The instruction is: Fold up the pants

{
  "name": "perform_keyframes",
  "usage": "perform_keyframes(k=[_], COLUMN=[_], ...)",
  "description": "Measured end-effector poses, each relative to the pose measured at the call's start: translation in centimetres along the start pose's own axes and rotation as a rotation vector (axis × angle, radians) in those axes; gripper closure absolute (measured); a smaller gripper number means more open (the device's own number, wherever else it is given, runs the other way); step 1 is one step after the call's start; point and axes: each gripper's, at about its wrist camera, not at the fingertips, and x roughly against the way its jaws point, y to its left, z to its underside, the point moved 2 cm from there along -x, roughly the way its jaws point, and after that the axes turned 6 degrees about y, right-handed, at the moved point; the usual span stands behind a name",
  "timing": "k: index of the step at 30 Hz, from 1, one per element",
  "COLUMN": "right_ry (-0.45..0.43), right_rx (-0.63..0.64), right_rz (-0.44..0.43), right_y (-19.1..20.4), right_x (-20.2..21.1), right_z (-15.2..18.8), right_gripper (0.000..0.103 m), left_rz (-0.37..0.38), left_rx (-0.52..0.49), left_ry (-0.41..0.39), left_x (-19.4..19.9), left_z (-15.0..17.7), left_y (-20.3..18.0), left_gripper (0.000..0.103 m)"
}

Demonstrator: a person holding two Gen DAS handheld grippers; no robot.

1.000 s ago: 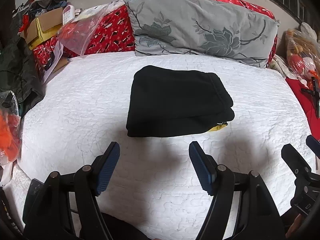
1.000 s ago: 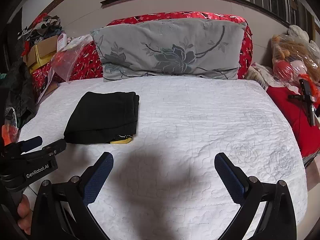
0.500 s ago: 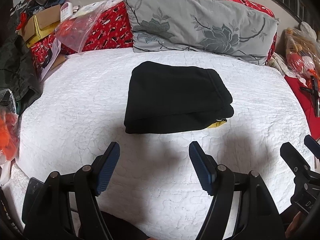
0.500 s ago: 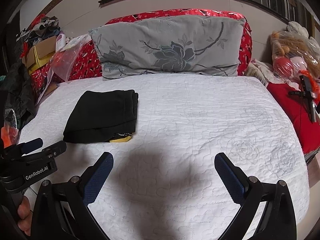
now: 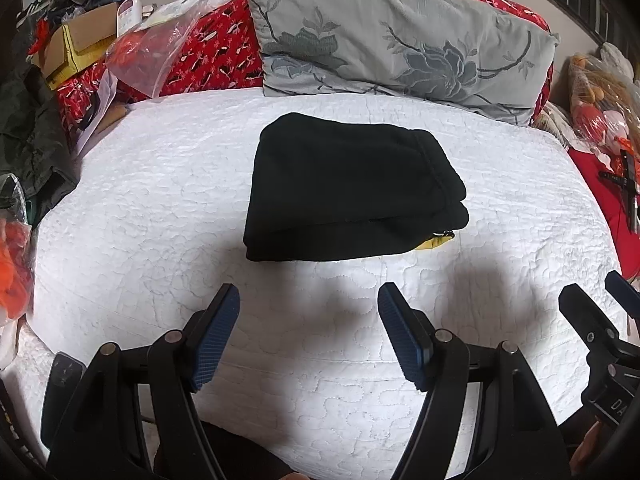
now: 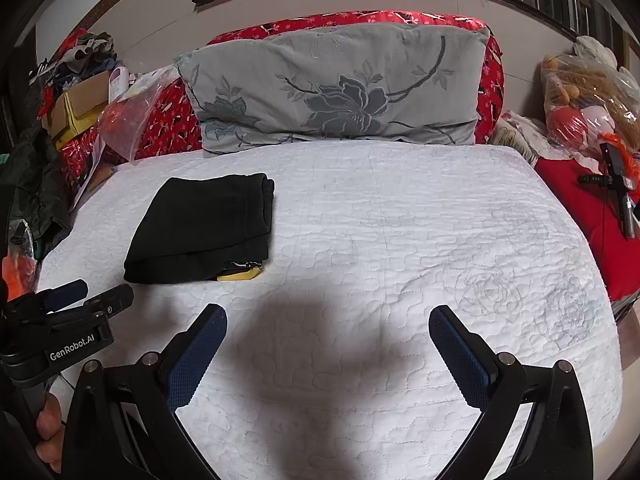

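Note:
Black pants [image 5: 352, 196] lie folded into a compact rectangle on the white quilted bed [image 5: 160, 208], with a yellow bit peeking out at the front right corner. In the right wrist view the pants [image 6: 204, 228] sit at the left of the bed [image 6: 400, 240]. My left gripper [image 5: 309, 304] hovers open just in front of the pants, nothing between its blue pads. My right gripper [image 6: 327, 320] stands open over bare quilt to the right of the pants, also holding nothing. Both stay apart from the cloth.
A grey flowered pillow [image 6: 340, 92] leans on a red cushion at the head of the bed. Boxes, plastic bags and clothes [image 5: 84, 40] pile up at the left; bagged toys [image 6: 588, 96] and a red cloth with a black tool lie at the right.

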Motion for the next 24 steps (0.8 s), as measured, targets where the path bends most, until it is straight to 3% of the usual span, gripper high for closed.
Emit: perform_keyframes(k=[13,24], right_ry=[0.018,0.025], right_rx=[-0.01,-0.018], right_rz=[0.001,0.005], right_y=[-0.19,-0.46], right_x=[-0.58,-0.68], right_z=[0.06,0.13], right_gripper=[0.001,0.001], left_rz=[0.012,0.071], left_rx=[-0.006,0.013], left_ry=[0.012,0.015], left_x=[-0.61,-0.22], left_z=[-0.12,-0.94], left_y=[0.09,-0.13], left_gripper=[0.031,0.031])
